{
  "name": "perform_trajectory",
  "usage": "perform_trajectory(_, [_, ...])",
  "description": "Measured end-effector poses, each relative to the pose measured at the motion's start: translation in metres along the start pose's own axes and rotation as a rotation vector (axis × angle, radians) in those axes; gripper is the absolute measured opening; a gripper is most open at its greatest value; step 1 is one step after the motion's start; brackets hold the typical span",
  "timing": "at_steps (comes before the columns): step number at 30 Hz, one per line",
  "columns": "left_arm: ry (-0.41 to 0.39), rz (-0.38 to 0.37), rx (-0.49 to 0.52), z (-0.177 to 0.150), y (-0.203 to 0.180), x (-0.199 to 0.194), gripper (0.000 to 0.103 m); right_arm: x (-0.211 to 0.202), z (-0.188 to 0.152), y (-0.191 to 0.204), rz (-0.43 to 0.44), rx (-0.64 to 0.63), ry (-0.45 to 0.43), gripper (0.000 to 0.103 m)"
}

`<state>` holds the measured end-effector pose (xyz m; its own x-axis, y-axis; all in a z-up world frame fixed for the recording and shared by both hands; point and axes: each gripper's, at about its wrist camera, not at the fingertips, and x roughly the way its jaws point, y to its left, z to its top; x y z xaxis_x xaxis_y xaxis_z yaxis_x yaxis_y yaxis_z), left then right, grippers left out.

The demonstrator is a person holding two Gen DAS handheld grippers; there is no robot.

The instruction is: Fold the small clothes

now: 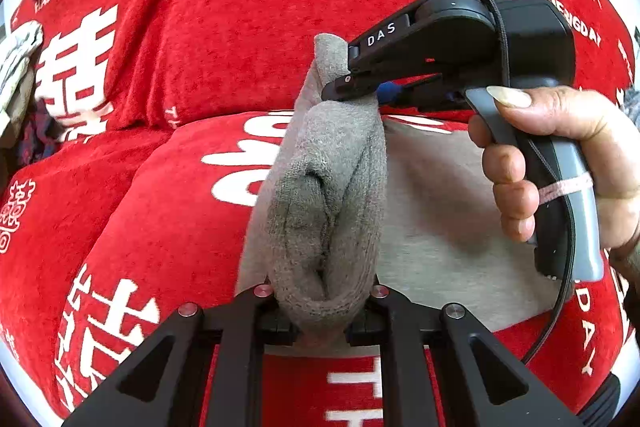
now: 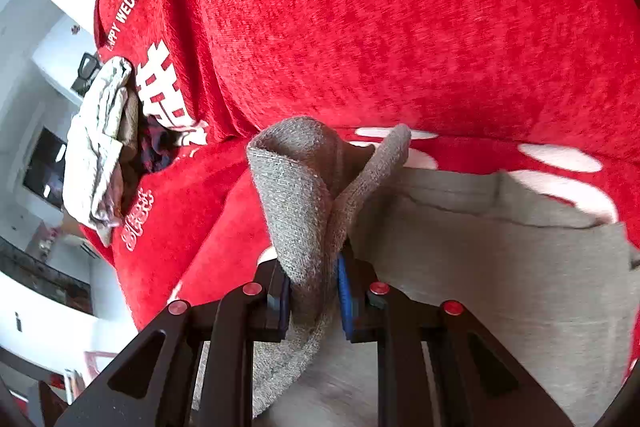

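Observation:
A grey knitted garment lies partly on the red cover, with one edge lifted and bunched. In the left wrist view my left gripper is shut on the near fold of this edge. My right gripper, black and held by a hand, pinches the far end of the same raised fold. In the right wrist view my right gripper has its blue pads pressed on the grey garment. The rest of the cloth spreads flat to the right.
A red plush cover with white characters and "HAPPY WEDDING" print drapes the seat and backrest. A pile of other clothes sits at the cover's left end. Beyond it, a white room with furniture shows.

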<state>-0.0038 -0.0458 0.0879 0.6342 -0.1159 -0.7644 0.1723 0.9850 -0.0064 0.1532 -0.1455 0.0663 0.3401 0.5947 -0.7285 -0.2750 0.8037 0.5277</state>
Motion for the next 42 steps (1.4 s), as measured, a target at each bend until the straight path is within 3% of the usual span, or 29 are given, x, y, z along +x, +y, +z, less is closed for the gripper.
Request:
perform_trajectory(15, [0.027, 0.017, 0.138, -0.003, -0.072, 0.007, 0.016, -0.04, -0.008, -0.043, 0.005, -0.076, 0.001, 0.021])
perform_trajectory(35, [0.057, 0.009, 0.306, -0.002, -0.176, 0.016, 0.016, -0.105, -0.038, -0.131, 0.041, 0.009, -0.072, 0.021])
perform_trajectory(42, [0.082, 0.022, 0.344, -0.008, -0.202, 0.026, 0.016, -0.108, -0.044, -0.158, 0.051, 0.038, -0.072, 0.021])
